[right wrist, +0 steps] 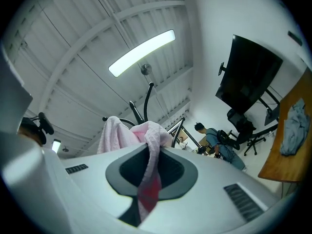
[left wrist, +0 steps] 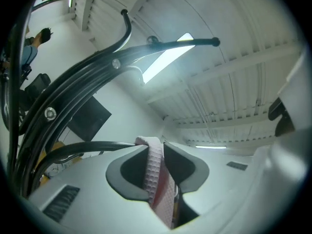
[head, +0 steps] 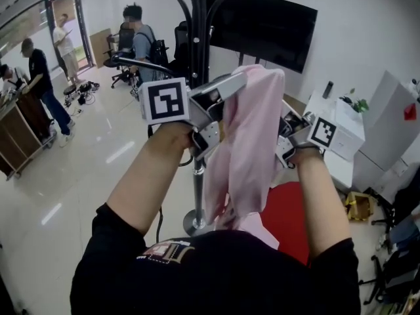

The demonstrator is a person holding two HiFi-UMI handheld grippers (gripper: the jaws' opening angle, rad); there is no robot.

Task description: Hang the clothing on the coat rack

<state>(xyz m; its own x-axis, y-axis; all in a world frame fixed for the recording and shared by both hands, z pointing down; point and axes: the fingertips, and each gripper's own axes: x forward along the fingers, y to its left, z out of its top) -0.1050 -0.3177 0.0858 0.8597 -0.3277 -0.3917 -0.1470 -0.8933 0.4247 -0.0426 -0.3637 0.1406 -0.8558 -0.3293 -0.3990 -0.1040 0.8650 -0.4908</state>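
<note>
A pink garment (head: 249,143) hangs in front of me between both grippers, beside the black coat rack (head: 199,31). My left gripper (head: 239,81) is at the garment's top left edge. In the left gripper view a pink waffle-weave fold (left wrist: 155,174) lies between the jaws of that gripper (left wrist: 157,147), with a dark gap beside it, so it stands slightly open. The rack's curved arms (left wrist: 122,57) pass close above. My right gripper (head: 285,120) holds the garment's right edge. In the right gripper view it (right wrist: 153,145) is shut on the cloth (right wrist: 148,179).
The rack's round base (head: 195,222) stands on the glossy floor. A black screen (head: 262,25) hangs on the wall behind. People (head: 138,38) stand at the back left near a wooden cart (head: 20,130). A white cabinet (head: 341,130) is at the right and a red surface (head: 289,215) lies below.
</note>
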